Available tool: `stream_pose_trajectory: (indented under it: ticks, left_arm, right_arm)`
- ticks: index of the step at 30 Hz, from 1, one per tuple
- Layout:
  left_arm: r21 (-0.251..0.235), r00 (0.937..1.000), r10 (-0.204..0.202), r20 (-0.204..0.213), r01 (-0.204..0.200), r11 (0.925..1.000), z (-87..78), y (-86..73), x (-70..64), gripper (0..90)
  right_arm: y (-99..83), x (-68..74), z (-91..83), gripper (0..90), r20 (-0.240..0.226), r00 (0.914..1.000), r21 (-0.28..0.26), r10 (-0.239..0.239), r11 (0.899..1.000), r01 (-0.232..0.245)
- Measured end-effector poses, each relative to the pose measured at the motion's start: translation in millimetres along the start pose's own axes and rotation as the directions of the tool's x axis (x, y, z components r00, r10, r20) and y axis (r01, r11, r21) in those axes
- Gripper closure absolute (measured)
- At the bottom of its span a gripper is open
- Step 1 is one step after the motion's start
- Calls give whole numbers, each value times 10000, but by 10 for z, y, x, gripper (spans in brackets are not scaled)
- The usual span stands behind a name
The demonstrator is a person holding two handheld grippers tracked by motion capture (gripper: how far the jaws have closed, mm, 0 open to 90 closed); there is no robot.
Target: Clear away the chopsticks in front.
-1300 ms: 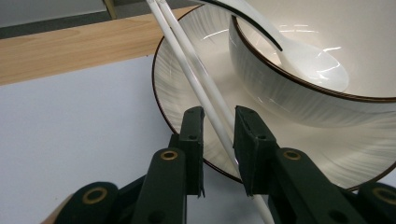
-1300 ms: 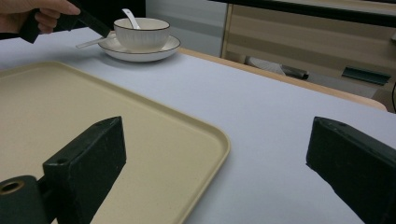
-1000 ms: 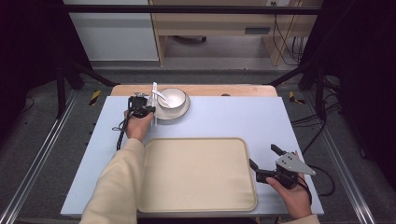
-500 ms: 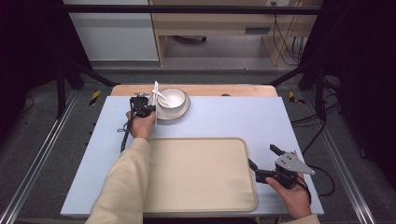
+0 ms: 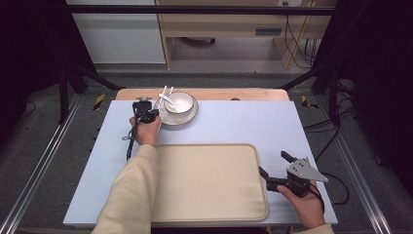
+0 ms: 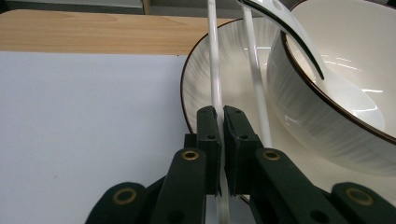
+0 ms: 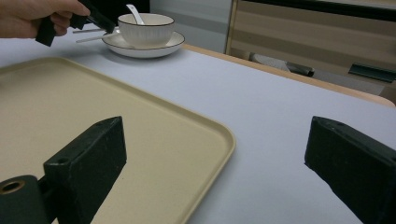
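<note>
slim white chopstick (image 6: 214, 70) (glossy), pinched by left gripper (image 6: 222, 122)

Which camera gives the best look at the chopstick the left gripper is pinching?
The left gripper view: the chopstick runs up from between the shut fingers, over the plate's rim. The high view shows it as a thin white line, the right gripper view far off.

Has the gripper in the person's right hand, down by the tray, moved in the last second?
No. In the high view the right gripper sits at the same spot beside the right edge of the beige tray, fingers open, just as before.
</note>
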State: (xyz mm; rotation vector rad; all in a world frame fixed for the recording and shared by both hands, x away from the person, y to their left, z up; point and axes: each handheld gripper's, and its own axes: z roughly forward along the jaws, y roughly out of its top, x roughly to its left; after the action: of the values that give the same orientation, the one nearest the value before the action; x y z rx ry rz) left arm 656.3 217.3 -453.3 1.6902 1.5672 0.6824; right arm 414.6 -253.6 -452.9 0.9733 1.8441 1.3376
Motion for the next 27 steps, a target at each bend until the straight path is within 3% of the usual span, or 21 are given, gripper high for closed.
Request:
stream_pose_trajectory:
  ticks: [5,11,23,27]
  left_arm:
    - [-224,9995,-315,30,316,9993,-164,-2,93,853]
    - [-510,9975,-694,161,701,9962,-495,-70,176,853]
    - [-612,9949,-998,167,1007,9930,-1030,-518,205,853]
    - [-748,9965,-830,17,829,9937,-1212,-600,170,853]
  right_arm:
    - [4,6,3,56,-14,10000,-20,7,10000,-7]
    - [12,14,8,56,-61,10000,-32,27,10000,-27]
    - [34,43,27,37,-393,9992,-99,11,9999,-15]
    - [41,68,55,37,-539,9985,-86,-33,10000,28]
